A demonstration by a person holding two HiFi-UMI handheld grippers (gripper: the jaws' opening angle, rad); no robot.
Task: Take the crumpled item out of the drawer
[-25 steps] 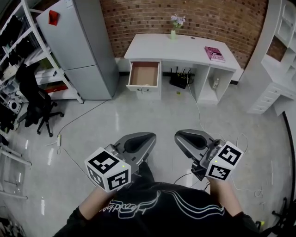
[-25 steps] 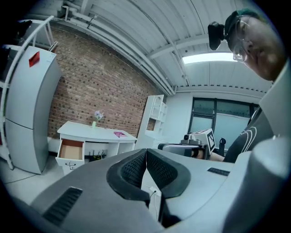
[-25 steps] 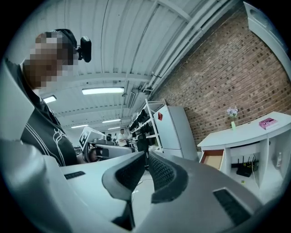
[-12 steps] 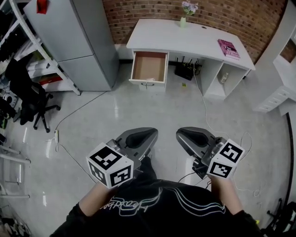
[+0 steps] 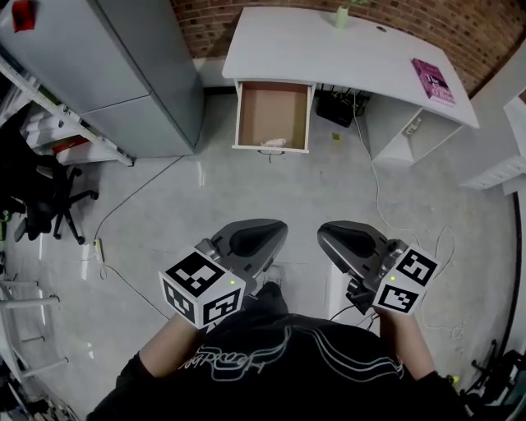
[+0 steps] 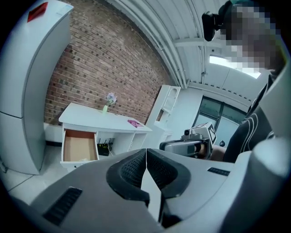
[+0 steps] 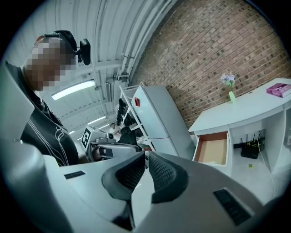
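Note:
The open drawer [image 5: 272, 115] hangs out of the white desk [image 5: 345, 49], far ahead across the floor. A small pale crumpled item [image 5: 273, 142] lies at the drawer's front end. My left gripper [image 5: 251, 238] and right gripper [image 5: 349, 242] are held side by side close to my body, well short of the drawer. Both are shut with nothing between the pads. In the left gripper view the left gripper [image 6: 146, 157] points past the drawer [image 6: 79, 148], with the right gripper [image 6: 191, 145] beside it. The right gripper view has the drawer [image 7: 213, 150] to the right of the right gripper [image 7: 146, 157].
A tall grey cabinet [image 5: 140, 74] stands left of the desk. A black office chair [image 5: 49, 197] and shelving sit at the far left. Cables [image 5: 378, 197] trail over the floor. A pink book [image 5: 433, 80] and a small vase [image 5: 341, 16] rest on the desk.
The desk and drawer have come nearer and lower in the head view. Both grippers kept their place in front of my body and stayed shut.

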